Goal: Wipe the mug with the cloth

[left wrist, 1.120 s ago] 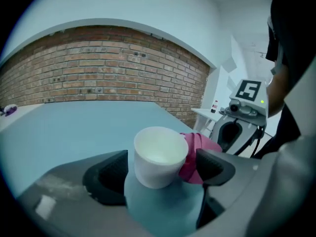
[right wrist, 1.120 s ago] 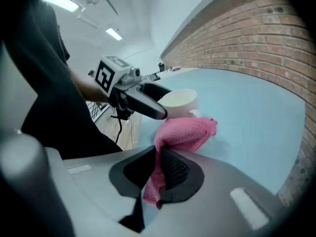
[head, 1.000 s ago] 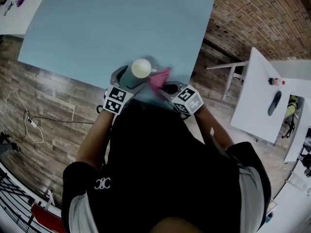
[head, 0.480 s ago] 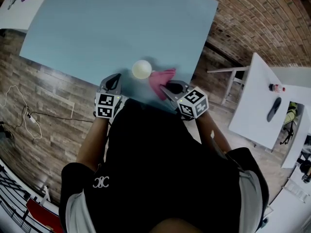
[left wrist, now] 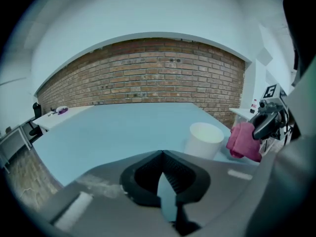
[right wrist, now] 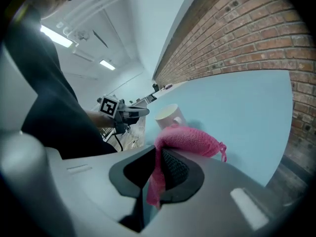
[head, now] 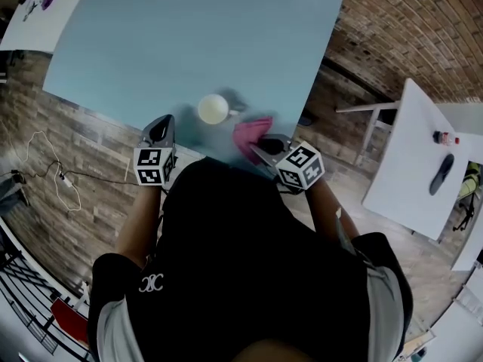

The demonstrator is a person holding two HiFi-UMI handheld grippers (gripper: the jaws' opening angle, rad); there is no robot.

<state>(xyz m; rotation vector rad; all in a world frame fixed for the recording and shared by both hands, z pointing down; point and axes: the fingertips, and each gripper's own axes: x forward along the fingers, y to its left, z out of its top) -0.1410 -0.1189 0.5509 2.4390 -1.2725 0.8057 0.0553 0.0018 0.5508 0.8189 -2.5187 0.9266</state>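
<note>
Head view: the white mug (head: pixel 213 108) stands on the blue table (head: pixel 189 36), touching neither gripper. The left gripper (head: pixel 160 127) is off to its left, and the right gripper (head: pixel 264 145) is lower right with the pink cloth (head: pixel 251 134).

Left gripper view: jaws pinched together on nothing, mug ahead and to the right.

Right gripper view: jaws clamped on the cloth, mug just beyond it.
</note>
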